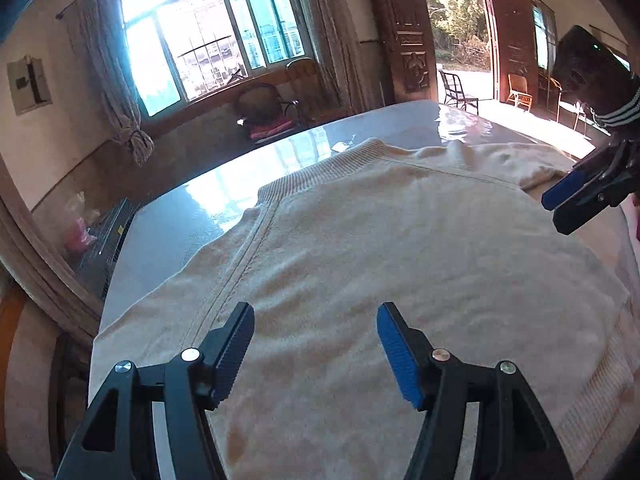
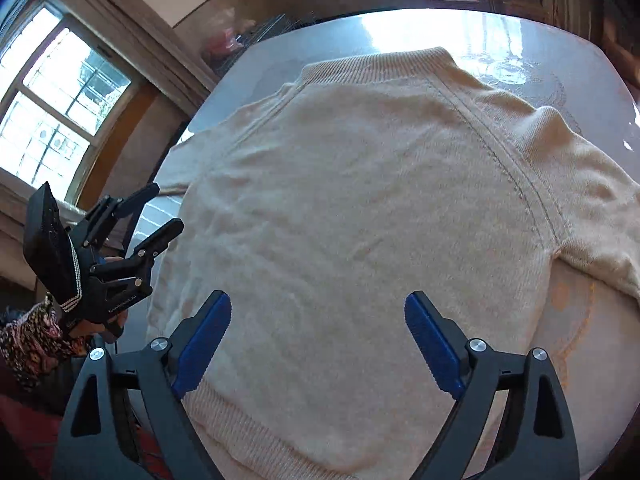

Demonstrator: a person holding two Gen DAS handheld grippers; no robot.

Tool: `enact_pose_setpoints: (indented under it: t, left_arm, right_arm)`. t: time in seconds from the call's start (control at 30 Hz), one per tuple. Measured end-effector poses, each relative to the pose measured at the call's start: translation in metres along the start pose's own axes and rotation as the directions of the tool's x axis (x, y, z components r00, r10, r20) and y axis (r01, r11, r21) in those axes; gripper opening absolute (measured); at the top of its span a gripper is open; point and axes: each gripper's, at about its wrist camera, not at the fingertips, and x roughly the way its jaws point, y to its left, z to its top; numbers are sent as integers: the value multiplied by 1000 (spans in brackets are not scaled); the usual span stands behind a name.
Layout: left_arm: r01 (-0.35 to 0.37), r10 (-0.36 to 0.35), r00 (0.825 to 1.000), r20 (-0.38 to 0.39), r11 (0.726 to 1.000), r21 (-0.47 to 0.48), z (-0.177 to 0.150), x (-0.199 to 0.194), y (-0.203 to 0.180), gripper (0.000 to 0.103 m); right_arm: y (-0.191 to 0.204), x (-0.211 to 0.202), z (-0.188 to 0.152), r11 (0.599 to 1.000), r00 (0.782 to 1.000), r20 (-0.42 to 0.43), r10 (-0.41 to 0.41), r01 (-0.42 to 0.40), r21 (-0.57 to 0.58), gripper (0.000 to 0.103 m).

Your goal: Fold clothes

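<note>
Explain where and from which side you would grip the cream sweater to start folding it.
Grip the sweater at its right sleeve with the right claw, coming from the right: the sleeve lies spread outward, clear of the flat body, so it could fold inward.

The cream sweater [image 2: 360,200] is soft, matt knitted cloth with ribbed collar and hem, lying on a glossy, smooth, light-reflecting table [image 1: 240,184].

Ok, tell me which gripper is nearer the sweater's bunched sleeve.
Right. The right gripper hovers beside that sleeve; the left gripper hangs over the sweater's opposite side.
</note>
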Motion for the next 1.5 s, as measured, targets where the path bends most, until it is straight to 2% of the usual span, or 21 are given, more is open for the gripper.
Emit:
enact_pose_setpoints:
  t: [0.1,0.13,0.3,0.43,0.5,0.57,0.63,0.7,0.77,0.83,0.93,1.0,1.03,1.07,1.13,1.17,1.2,1.3,1.33,1.4,1.5]
  left_arm:
    - [-31,23,994,-104,997,-74,45,64,34,66]
    - [-27,14,992,-125,995,-100,55,81,41,66]
    - [18,-41,995,-92,972,-234,83,125,65,66]
    - [144,-182,980,-83,930,-337,74,145,59,66]
    - [226,-270,960,-72,901,-369,61,145,45,66]
    - [275,-317,947,-61,892,-359,47,140,29,66]
    - [294,-330,942,-62,899,-324,37,133,14,66]
    - [298,-331,941,-74,911,-286,26,131,2,66]
    - [278,-296,954,-49,935,-221,19,125,-9,67]
    - [253,-264,964,-46,954,-163,15,121,-20,70]
    - [220,-229,971,-63,967,-125,15,119,-31,73]
    - [208,-216,974,-68,972,-112,14,118,-35,73]
    - [207,-216,974,-68,972,-113,14,117,-36,73]
    - [209,-218,974,-68,971,-115,13,116,-37,73]
    - [217,-226,972,-65,968,-124,12,114,-37,73]
    - [219,-228,971,-64,968,-126,12,112,-36,73]
    - [221,-230,971,-64,967,-127,12,111,-35,73]
    - [221,-230,971,-64,967,-128,11,108,-34,73]
    - [220,-230,971,-64,967,-128,10,107,-34,73]
    - [218,-228,972,-64,968,-127,9,104,-35,73]
    - [217,-226,972,-65,968,-127,7,100,-35,73]
  right_arm:
    - [-39,24,75,998,1000,22,6,-7,70,70]
    - [-53,30,94,996,1000,27,6,-8,89,70]
    - [-120,58,190,983,999,53,3,-13,184,70]
    - [-165,93,240,955,997,32,75,-81,284,70]
    - [-175,108,250,936,987,-21,158,-143,322,70]
    - [-185,123,259,911,968,-70,241,-201,361,70]
    - [-191,139,265,888,937,-131,324,-253,385,72]
    - [-187,147,268,902,923,-181,340,-265,342,74]
    - [-180,156,272,904,906,-203,372,-304,299,75]
    - [-170,165,277,894,885,-203,420,-363,263,76]
    - [-160,176,286,885,880,-154,449,-414,215,81]
    - [-163,186,289,855,865,-103,491,-455,250,79]
    - [-162,186,291,847,865,-66,498,-469,250,80]
    - [-160,186,293,853,876,-45,481,-455,256,80]
    - [-154,184,294,865,895,-11,445,-427,264,62]
    - [-149,180,293,868,897,-1,442,-428,253,29]
    - [-143,175,292,871,898,9,439,-428,242,8]
    - [-120,154,289,885,894,38,446,-447,133,4]
    - [-112,146,288,893,899,38,436,-438,101,4]
    - [-100,132,282,890,892,26,452,-453,52,4]
    - [-101,115,280,954,953,47,298,-299,-2,8]
